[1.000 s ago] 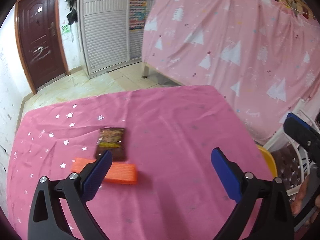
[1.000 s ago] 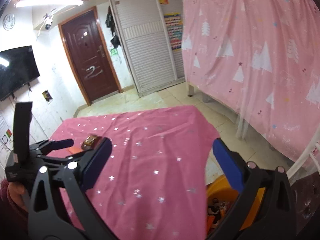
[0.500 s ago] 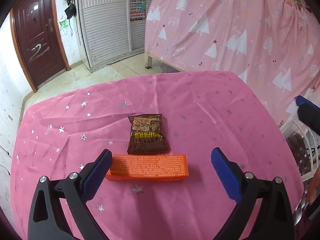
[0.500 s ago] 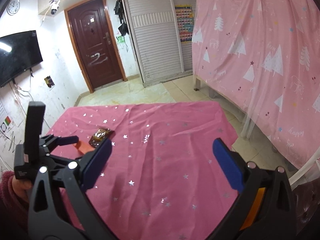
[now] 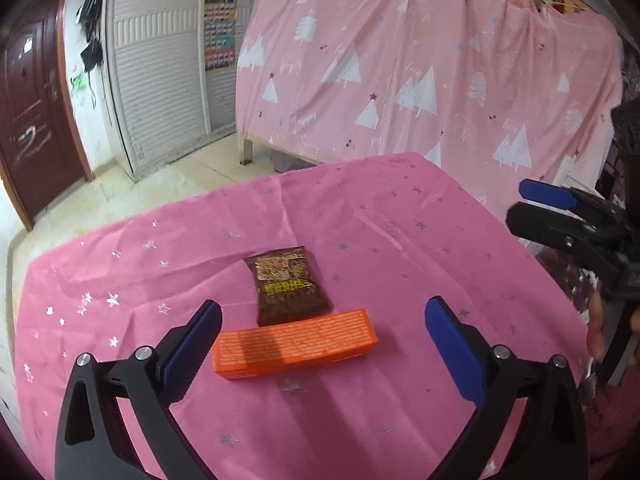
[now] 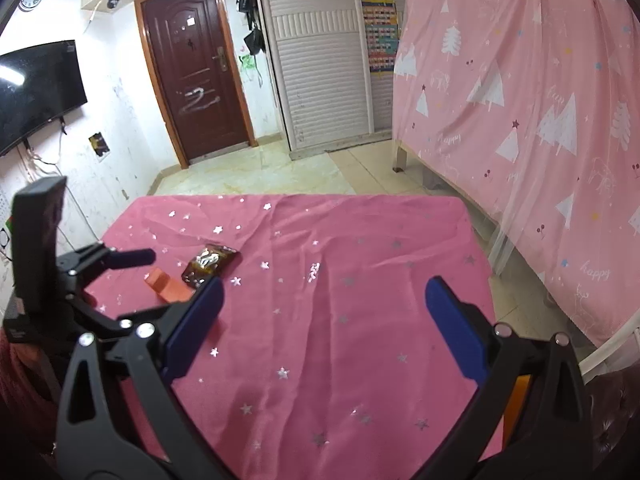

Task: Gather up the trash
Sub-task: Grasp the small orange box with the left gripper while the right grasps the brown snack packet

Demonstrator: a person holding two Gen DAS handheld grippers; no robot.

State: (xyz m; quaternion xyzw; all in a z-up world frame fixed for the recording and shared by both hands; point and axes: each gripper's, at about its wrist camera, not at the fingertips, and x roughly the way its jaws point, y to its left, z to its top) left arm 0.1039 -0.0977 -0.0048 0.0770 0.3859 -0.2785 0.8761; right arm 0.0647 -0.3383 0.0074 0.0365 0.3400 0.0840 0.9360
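Note:
An orange box lies flat on the pink starred tablecloth, with a brown snack packet just behind it, touching its far edge. My left gripper is open and empty, hovering above the cloth with the box between and just ahead of its blue pads. My right gripper is open and empty over the cloth's middle. In the right wrist view the box and packet lie at the left, beside the left gripper.
An orange bin shows past the table's right edge, low right in the right wrist view. A pink tree-print curtain hangs at the right. Tiled floor, a dark door and a white shutter lie beyond the table.
The left gripper swung right and in over the box and packet, which now sit centred ahead of it. The right gripper moved left from the bin over the table. Both stayed open.

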